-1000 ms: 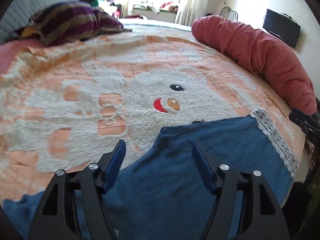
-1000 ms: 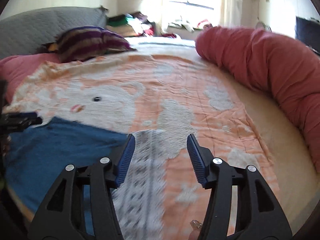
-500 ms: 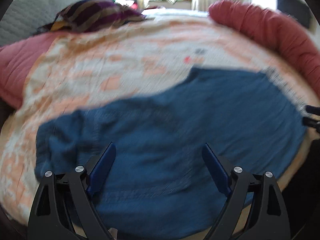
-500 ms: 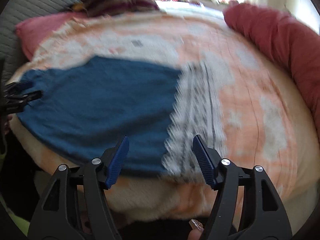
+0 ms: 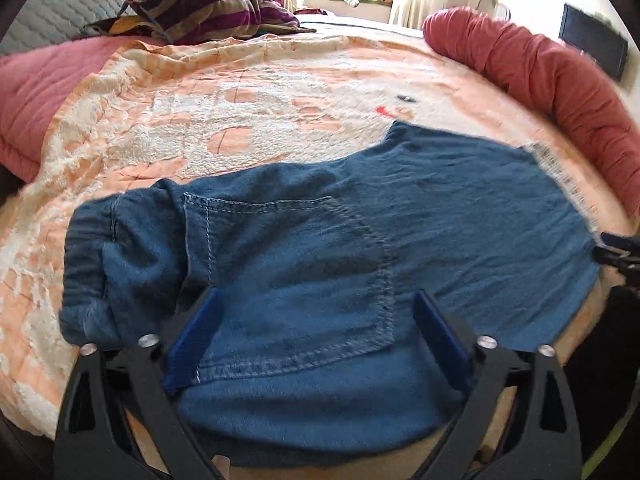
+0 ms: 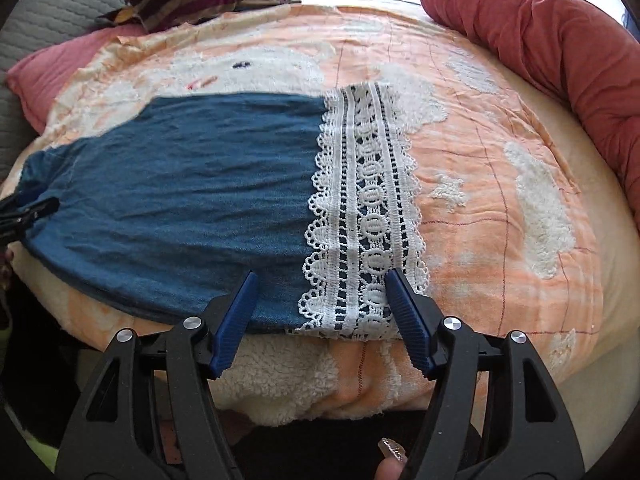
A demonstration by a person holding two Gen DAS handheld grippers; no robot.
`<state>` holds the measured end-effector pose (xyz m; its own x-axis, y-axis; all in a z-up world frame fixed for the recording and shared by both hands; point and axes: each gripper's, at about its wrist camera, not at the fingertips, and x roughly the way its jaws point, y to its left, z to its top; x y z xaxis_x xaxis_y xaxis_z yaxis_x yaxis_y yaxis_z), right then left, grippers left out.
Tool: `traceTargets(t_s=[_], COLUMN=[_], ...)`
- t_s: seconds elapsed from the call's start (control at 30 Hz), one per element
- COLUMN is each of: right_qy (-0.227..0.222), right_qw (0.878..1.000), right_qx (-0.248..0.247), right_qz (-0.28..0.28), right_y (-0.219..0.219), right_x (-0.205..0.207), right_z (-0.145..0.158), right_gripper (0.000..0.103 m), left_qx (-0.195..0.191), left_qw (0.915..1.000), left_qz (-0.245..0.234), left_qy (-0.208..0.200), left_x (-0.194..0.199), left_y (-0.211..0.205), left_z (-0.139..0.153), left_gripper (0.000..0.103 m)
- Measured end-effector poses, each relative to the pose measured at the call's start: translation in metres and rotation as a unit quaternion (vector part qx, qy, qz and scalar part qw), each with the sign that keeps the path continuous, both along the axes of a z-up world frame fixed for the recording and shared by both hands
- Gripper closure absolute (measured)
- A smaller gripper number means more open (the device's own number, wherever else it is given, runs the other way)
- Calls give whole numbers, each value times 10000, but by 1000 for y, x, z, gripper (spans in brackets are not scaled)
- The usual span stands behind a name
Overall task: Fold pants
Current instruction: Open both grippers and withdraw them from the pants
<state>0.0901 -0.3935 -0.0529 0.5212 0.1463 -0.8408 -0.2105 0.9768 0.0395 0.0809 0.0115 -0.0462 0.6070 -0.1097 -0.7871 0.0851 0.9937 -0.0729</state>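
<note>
Both tongs stand wide and hold nothing: the left tongs (image 5: 316, 320), which have just been opening, hover over the waist end of the pants (image 5: 320, 248) with the back pocket (image 5: 288, 272) showing between the pads, and the right tongs (image 6: 320, 304), also just opened further, hang over the near corner of the lace hem (image 6: 364, 216). In both views the pads seem to sit above the cloth, not pressing it. The pants lie fairly flat across the near edge of the bed (image 6: 500, 184), waistband (image 5: 92, 264) bunched at the left, hem to the right, with the near edge of the cloth close to the drop. My guess is that the next step is to pinch both near corners and carry them over. The risks: tongs this wide may gather only the top layer, or catch the fluffy blanket (image 5: 200, 128) along with the denim, so the fold drags the bedding. The lace is open and thin, and could snag or slip from the pads. An uneven lift by the two hands would skew the fold, and a tug toward the edge could slide the pants off the bed.
</note>
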Motion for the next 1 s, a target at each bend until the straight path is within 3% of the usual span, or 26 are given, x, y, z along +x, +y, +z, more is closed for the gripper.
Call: traceTargets(t_s=[0.27, 0.53, 1.0], right_qy=[-488, -1012, -974], right_qw=[9966, 9896, 9857], right_qx=[611, 874, 1098], right_qz=[-273, -531, -828], right_y=[-16, -31, -51], right_x=[-21, -35, -35], right_z=[30, 60, 47], right_gripper=[24, 19, 17], left_qx=[-104, -180, 1], left_qw=[9994, 9974, 9895], left_qz=[-116, -435, -1293], left_qy=[-303, -554, -645], left_x=[-19, -23, 23], left_y=[-10, -41, -132], left_z=[34, 66, 91], left_gripper=[5, 5, 5])
